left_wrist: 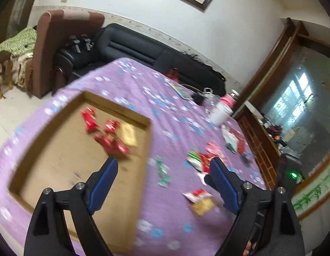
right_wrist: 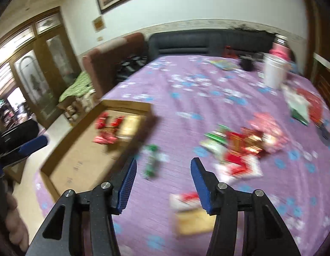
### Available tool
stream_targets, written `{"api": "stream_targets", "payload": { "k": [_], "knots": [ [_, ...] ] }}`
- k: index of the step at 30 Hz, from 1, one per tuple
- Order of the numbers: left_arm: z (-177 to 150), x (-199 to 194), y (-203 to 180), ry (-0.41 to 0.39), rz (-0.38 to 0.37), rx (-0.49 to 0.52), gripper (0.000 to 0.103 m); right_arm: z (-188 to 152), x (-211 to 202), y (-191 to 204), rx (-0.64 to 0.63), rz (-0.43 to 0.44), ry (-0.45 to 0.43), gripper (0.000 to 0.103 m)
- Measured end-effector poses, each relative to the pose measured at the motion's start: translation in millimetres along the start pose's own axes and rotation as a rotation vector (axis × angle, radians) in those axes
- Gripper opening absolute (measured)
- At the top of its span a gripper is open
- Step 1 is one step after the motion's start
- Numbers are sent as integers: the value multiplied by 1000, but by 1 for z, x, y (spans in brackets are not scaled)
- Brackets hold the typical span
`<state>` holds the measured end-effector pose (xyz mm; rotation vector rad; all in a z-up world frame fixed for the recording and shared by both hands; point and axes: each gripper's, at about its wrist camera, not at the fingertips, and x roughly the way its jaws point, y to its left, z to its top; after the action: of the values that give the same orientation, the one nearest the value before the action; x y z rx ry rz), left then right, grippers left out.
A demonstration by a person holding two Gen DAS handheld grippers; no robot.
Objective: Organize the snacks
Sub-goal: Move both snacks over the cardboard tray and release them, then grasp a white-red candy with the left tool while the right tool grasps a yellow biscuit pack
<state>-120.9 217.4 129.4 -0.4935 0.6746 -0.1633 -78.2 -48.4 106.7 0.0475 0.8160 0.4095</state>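
Observation:
A shallow cardboard box (left_wrist: 58,115) (right_wrist: 126,105) lies on the purple cloth at the left. It holds red snack packets (left_wrist: 110,141) (right_wrist: 107,128) and a gold packet (left_wrist: 128,134) (right_wrist: 130,125). Loose snacks lie on the cloth: a green candy (left_wrist: 162,170) (right_wrist: 151,164), a red and green pile (left_wrist: 204,155) (right_wrist: 243,143), and a red-and-gold packet (left_wrist: 200,200) (right_wrist: 190,211). My left gripper (left_wrist: 164,164) is open and empty above the box's right edge. My right gripper (right_wrist: 164,163) is open and empty above the cloth; the red-and-gold packet lies between its fingers.
A white cup (left_wrist: 220,113) (right_wrist: 273,72) with a pink bottle behind it stands at the table's far right. A green and red bag (left_wrist: 233,138) (right_wrist: 301,104) lies near it. A black sofa (left_wrist: 130,44) stands behind the table. The left gripper's blue finger (right_wrist: 32,145) shows at the right view's left edge.

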Motion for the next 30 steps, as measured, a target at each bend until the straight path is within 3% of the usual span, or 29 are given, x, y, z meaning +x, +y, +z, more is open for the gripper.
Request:
{"api": "stream_targets", "payload": {
  "k": [8,13,19,21,23,27,29,30],
  "knots": [
    [-40,2,-10,26,21,-21,87,-27,-27,-90,196,-55,25,57],
    [-46,2,-7,40,37,-39,87,-31,-17,-111,222,-80,70,57],
    [-51,0,-5,45,33,-24,87,-41,10,-74,126,-23,159,57],
    [-53,-1,-4,47,32,-15,87,-44,14,-56,68,-59,159,57],
    [-54,-1,-3,51,33,-7,87,-41,23,-38,-33,-163,167,57],
    [-55,-2,3,52,31,-28,87,-29,58,-17,-154,-248,271,56],
    [-54,-2,6,54,33,-36,87,-23,70,-16,-159,-228,288,56],
    [-54,-3,7,55,33,-36,87,-18,70,-17,-146,-163,267,56]
  ]
}}
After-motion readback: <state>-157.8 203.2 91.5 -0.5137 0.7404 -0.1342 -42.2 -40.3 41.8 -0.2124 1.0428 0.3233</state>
